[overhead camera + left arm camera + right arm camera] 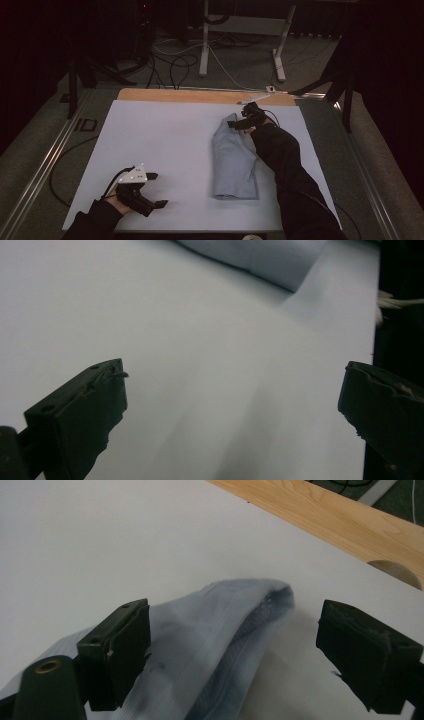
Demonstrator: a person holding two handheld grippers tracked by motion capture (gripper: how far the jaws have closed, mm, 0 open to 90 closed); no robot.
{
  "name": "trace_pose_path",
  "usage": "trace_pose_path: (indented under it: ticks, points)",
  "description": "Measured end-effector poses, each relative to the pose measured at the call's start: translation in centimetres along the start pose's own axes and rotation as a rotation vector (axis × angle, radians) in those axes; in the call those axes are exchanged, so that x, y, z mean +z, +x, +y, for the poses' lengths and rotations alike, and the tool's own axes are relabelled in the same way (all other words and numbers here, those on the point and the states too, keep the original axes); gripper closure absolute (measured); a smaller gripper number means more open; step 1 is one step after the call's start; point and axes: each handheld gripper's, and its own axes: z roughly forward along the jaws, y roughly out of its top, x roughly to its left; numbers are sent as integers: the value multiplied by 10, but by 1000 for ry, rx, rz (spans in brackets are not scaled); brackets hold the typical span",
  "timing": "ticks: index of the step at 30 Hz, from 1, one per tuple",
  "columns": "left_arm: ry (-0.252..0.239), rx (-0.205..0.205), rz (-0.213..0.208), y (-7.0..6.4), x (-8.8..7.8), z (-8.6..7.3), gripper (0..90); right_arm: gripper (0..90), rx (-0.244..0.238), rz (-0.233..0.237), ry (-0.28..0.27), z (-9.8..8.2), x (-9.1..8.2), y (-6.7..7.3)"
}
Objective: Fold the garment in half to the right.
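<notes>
Your right gripper's (243,121) fingers (117,650) stand wide apart, straddling the grey cloth's (233,160) far tip at one o'clock on the counter (165,145), arm stretched forward. Your left gripper (152,190) rests at seven o'clock, equally spread and empty. The right gripper view reveals the cloth's mesh lining.

Setting: probably a lab or recording studio, dimly lit. Evidence: white work surface (165,150) on wooden table (200,95), loose floor cables (172,62), metal desk frame (240,40), carpeted floor (45,145), dark curtains.
</notes>
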Motion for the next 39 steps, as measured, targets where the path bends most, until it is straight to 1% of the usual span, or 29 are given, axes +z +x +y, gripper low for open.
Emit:
trace_pose_path:
  ticks: [2,3,4,5,6,7,8,10,11,12,14,15,16,17,19,21,23,25,27,28,30,32,33,36,37,39]
  points:
    - [-14,-11,5,1,-3,-4,3,211,31,9,5,1,5,-2]
    - [-13,-14,11,2,-4,-5,4,228,36,17,10,1,8,-2]
    - [-11,-11,22,1,-6,-6,3,261,39,12,20,1,10,-2]
    - [-18,-8,27,1,-7,-7,3,315,39,17,28,0,12,-1]
    - [-18,-8,27,1,-7,-7,3,315,39,17,28,0,12,-1]
    - [-24,-16,35,1,-8,-8,3,337,46,19,42,-1,13,-1]
    - [-22,-11,42,0,-9,-8,3,412,48,19,78,-5,16,-3]
    - [-24,-17,54,0,-10,-8,3,472,57,5,112,-9,17,-5]
    - [-26,-21,54,0,-11,-9,4,518,60,14,121,-11,18,-6]
    - [-29,-22,57,0,-12,-9,3,546,58,19,132,-13,18,-7]
    - [-32,-26,63,0,-13,-11,3,641,43,24,159,-16,19,-7]
    - [-33,-29,68,1,-13,-12,3,691,24,16,164,-17,19,-6]
    - [-36,-36,71,1,-14,-12,3,727,20,5,169,-18,19,-5]
    - [-36,-35,72,1,-14,-13,3,785,17,10,164,-18,19,-5]
    - [-42,-40,77,2,-15,-14,3,842,1,19,155,-16,17,-3]
    - [-54,-51,81,3,-16,-15,3,851,-24,30,135,-13,15,1]
    - [-60,-53,88,4,-16,-15,3,853,-29,54,107,-9,13,4]
    - [-66,-51,96,5,-17,-15,3,853,-34,55,77,-5,10,5]
    - [-75,-54,105,5,-19,-15,3,853,-12,62,43,-2,9,4]
    - [-81,-55,107,5,-19,-15,3,853,-7,58,44,-1,10,4]
    - [-88,-52,110,6,-19,-15,4,853,-6,46,65,-2,13,2]
    - [-103,-49,112,6,-20,-15,3,853,10,39,87,-5,17,-1]
    - [-115,-49,112,7,-21,-15,3,853,15,28,104,-6,19,-1]
    - [-129,-50,127,8,-23,-15,3,852,20,17,128,-10,23,-4]
    - [-135,-54,131,8,-24,-15,3,851,36,16,132,-10,23,-4]
    - [-140,-54,132,8,-24,-15,3,849,30,7,149,-12,26,-5]
